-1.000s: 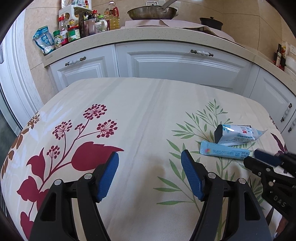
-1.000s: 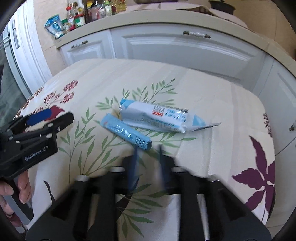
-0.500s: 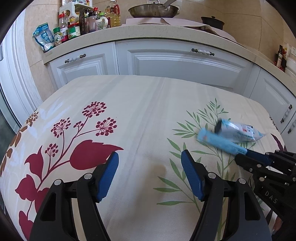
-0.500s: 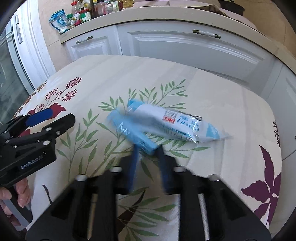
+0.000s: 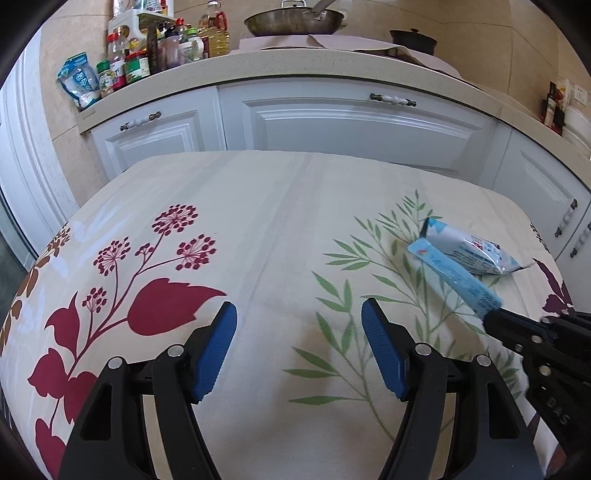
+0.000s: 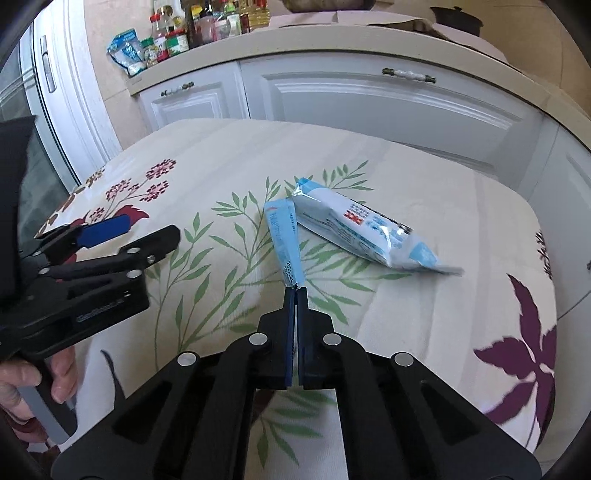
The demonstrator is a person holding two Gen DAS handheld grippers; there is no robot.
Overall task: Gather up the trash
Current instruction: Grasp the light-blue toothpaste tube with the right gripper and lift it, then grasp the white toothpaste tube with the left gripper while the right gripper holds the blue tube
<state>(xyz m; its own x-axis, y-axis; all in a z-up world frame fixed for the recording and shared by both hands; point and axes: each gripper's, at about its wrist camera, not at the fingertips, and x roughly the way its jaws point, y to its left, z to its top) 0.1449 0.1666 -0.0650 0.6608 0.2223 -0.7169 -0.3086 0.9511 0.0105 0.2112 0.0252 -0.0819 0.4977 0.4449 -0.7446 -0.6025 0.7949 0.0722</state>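
- Floral tabletop [image 6: 424,317] is carrying two wrappers around twelve o'clock.
- Right tool [image 6: 296,290] is pinching the slim blue wrapper [image 6: 284,236], jaws just closing.
- Left tool [image 5: 299,325] is gaping empty; white packet [image 6: 362,230] is waiting.

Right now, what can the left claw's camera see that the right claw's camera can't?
Only the left wrist view shows the frying pan on the counter. Only the right wrist view shows the person's hand holding the open left claw. Both show the right claw pinching the end of the thin blue wrapper, the bigger white-and-blue packet beside it, and the flowered tablecloth.
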